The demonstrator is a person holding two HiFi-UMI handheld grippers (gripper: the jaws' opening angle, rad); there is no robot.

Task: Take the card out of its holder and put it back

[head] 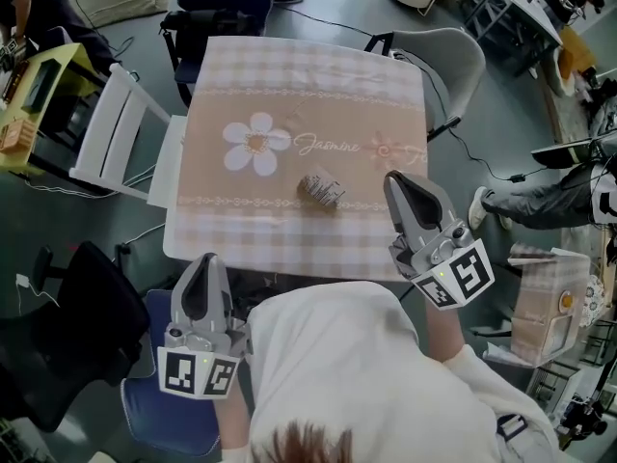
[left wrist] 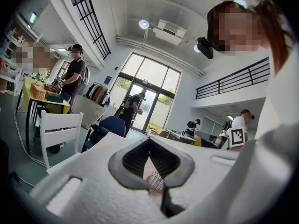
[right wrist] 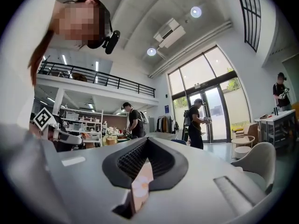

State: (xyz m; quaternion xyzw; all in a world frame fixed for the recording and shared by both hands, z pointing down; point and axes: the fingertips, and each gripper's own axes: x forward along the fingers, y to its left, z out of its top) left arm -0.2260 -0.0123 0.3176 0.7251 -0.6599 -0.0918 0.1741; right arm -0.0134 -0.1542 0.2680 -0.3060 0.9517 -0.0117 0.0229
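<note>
Holding left gripper point(head: 204, 261) at lower left and right gripper point(head: 403, 183) right of centre, both clenched tip to tip, grasping nothing. Locating holder point(head: 321, 190) standing on tablecloth point(head: 289, 75) near frame centre, just below the flower print point(head: 255, 145), near the right gripper and well apart from the left. Failing to resolve any card inside the holder or loose on the tablecloth. Judging the task as either not yet started or already completed; presuming the card seated in the holder.

Two grippers, left point(head: 204, 260) and right point(head: 398, 179); one card holder point(head: 321, 190); one checked tablecloth point(head: 308, 75); one white slatted chair point(head: 116, 133).
</note>
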